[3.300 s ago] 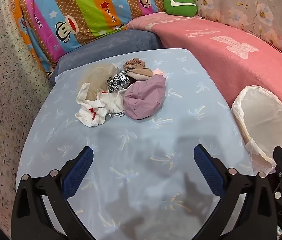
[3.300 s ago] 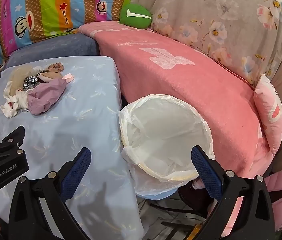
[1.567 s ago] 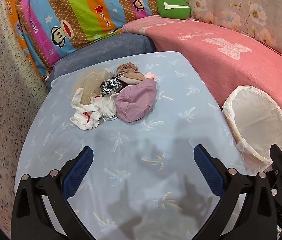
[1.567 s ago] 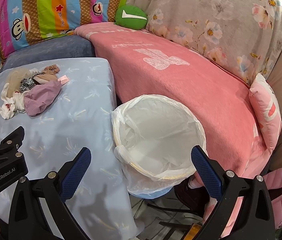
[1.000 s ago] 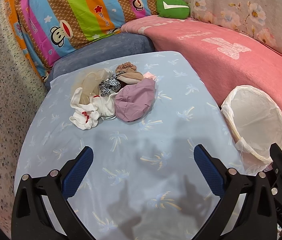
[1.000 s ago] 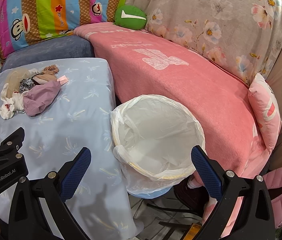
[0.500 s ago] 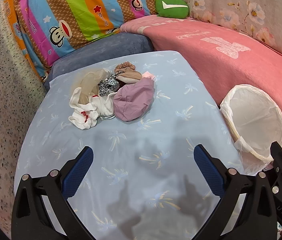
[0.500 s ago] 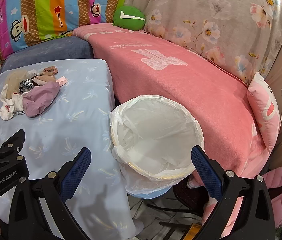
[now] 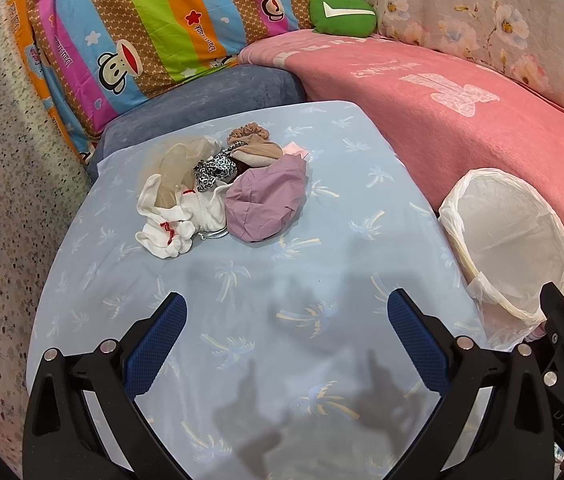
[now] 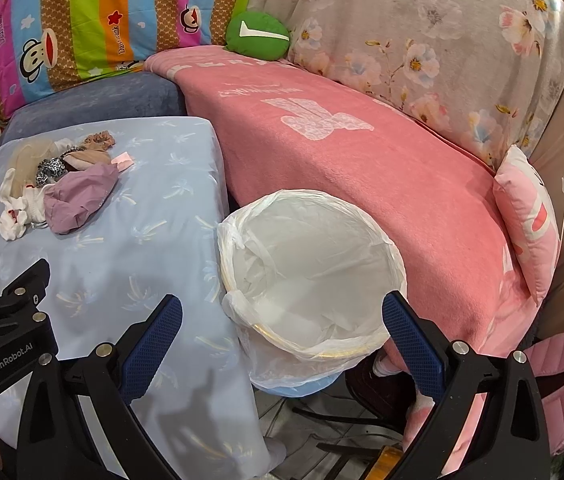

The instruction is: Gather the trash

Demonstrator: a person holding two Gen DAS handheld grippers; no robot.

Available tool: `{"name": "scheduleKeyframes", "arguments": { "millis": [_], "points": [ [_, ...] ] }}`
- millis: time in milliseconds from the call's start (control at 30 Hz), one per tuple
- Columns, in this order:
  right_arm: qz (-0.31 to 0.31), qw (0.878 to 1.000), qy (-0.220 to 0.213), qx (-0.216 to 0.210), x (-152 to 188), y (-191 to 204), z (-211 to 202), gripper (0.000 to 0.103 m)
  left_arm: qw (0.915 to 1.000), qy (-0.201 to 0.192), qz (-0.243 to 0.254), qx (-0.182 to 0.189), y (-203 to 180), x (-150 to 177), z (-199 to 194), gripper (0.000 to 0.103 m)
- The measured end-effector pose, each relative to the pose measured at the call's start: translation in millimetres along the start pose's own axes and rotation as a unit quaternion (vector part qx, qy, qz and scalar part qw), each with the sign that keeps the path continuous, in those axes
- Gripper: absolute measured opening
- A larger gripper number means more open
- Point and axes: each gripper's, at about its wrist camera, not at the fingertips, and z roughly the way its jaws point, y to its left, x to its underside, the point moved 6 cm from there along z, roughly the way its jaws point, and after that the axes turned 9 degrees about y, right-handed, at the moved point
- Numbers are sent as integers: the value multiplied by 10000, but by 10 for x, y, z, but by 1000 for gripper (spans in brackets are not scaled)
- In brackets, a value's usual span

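A sofa corner closed in the scene: a striped monkey-print cover (image 9: pixel 154 28) at the back left, a pink blanket (image 9: pixel 462 120) over the seat to the right, and in front a table (image 9: pixel 262 320) under a pale blue palm-print cloth.

On the far left part of the table lay the pile (image 9: pixel 218 192) of soft scraps, all touching one another: a white sock (image 9: pixel 166 232) at the near left, a sheer beige piece (image 9: pixel 174 164) behind it, a leopard-print bit (image 9: pixel 214 170) in the middle, a brown scrunchie (image 9: pixel 248 134) at the back and a mauve pouch (image 9: pixel 266 200) on the right. A pink slip (image 9: pixel 296 149) peeked out just behind the pouch.

The left gripper (image 9: pixel 284 328) hung over the bare near half of the table, well short of the pile, its blue-padded jaws spread wide with nothing between them.

To the right of the table stood the bin (image 10: pixel 310 276), lined with a white bag, and as far as the right wrist view showed it held nothing (so no item seemed collected yet, and the whole pile remained to be moved). The right gripper (image 10: pixel 282 328) hovered above the bin's near rim, likewise spread wide and holding nothing, pointed down into the liner.
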Motion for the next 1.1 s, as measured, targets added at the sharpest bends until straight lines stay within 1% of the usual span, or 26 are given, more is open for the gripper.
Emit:
{"name": "scheduleKeyframes", "arguments": {
  "millis": [233,567,767,967,1100],
  "points": [
    [6,10000,-5,1,-1,0,-2,97,10000,0,40,52,-53,5,22,96],
    [74,10000,-3,57,-7,-24,25,97,9998,-26,55,171,-3,-11,29,96],
    [155,9998,-95,99,-55,-31,-26,97,9996,-63,69,273,28,-41,42,96],
    [269,9995,-142,56,-118,-13,-37,97,9990,-197,75,406,94,-107,61,96],
    [271,9996,-112,26,-175,51,10,97,9987,-187,-19,476,212,-146,138,96]
  ]
}}
